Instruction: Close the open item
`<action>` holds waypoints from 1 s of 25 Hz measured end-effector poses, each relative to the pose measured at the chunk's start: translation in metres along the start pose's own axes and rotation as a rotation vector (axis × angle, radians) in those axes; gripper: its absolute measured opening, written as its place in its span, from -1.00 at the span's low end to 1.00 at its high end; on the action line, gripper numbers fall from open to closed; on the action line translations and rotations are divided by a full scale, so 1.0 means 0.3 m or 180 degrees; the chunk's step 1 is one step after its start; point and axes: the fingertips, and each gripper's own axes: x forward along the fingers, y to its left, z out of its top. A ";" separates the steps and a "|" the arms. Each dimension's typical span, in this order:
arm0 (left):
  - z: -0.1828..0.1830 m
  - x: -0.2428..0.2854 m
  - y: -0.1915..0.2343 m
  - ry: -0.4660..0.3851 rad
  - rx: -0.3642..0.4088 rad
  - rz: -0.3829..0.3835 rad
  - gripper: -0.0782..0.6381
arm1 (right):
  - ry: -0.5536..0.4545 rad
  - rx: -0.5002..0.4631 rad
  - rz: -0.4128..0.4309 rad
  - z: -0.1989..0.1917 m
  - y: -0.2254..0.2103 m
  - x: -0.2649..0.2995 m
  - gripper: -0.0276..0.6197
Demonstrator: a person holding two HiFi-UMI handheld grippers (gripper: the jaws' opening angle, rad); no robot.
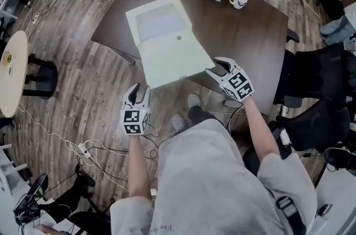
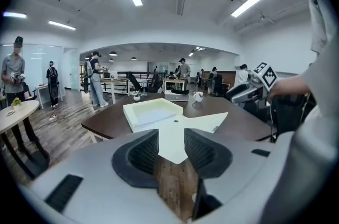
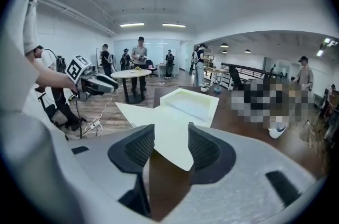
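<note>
Head view: found white box (image 1: 161, 23) lying open at tabletop's (image 1: 245, 34) near edge, lid (image 1: 172, 59) spread flat past that edge. Saw left hand-held gripper (image 1: 139, 93) released, jaws apart beside lid's near left corner; right hand-held gripper (image 1: 218, 68) likewise released at lid's right corner.

The person wears a pale grey short-sleeved top (image 1: 206, 173) with faint lettering at its lower hem, a dark strap (image 1: 285, 210) at the lower right of the frame, and light shoes (image 1: 193, 100). The left claw (image 1: 135, 93) and right claw (image 1: 216, 67) have light grey shells, black ribbed pads (image 2: 142, 151), and a cube (image 1: 133, 120) with black-and-white square markers.
</note>
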 end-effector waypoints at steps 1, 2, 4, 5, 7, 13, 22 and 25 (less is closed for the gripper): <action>-0.013 0.012 -0.003 0.0030 0.0059 -0.0035 -0.39 | 0.0043 -0.0073 0.0065 -0.015 -0.003 0.014 -0.29; -0.023 0.023 -0.008 0.0060 0.0124 -0.0072 -0.37 | 0.0088 -0.0150 0.0130 -0.030 -0.005 0.027 -0.28; -0.038 0.044 -0.020 0.0120 0.0298 -0.0162 -0.32 | 0.0176 -0.0290 0.0258 -0.058 -0.007 0.052 -0.25; -0.048 0.056 -0.027 0.0144 0.0414 -0.0217 -0.29 | 0.0216 -0.0351 0.0327 -0.072 -0.005 0.063 -0.22; -0.076 0.081 -0.037 0.0173 0.0671 -0.0337 -0.19 | 0.0295 -0.0471 0.0471 -0.105 0.001 0.087 -0.17; -0.162 0.155 -0.068 0.0456 0.1132 -0.0667 -0.07 | 0.0322 -0.0528 0.0841 -0.167 -0.003 0.133 -0.02; -0.262 0.247 -0.047 0.0930 0.1931 -0.0795 -0.05 | 0.0695 -0.1522 0.0931 -0.267 -0.060 0.217 0.04; -0.246 0.276 -0.009 0.0921 0.1872 -0.0677 -0.05 | 0.0579 -0.1360 0.0965 -0.239 -0.075 0.243 -0.05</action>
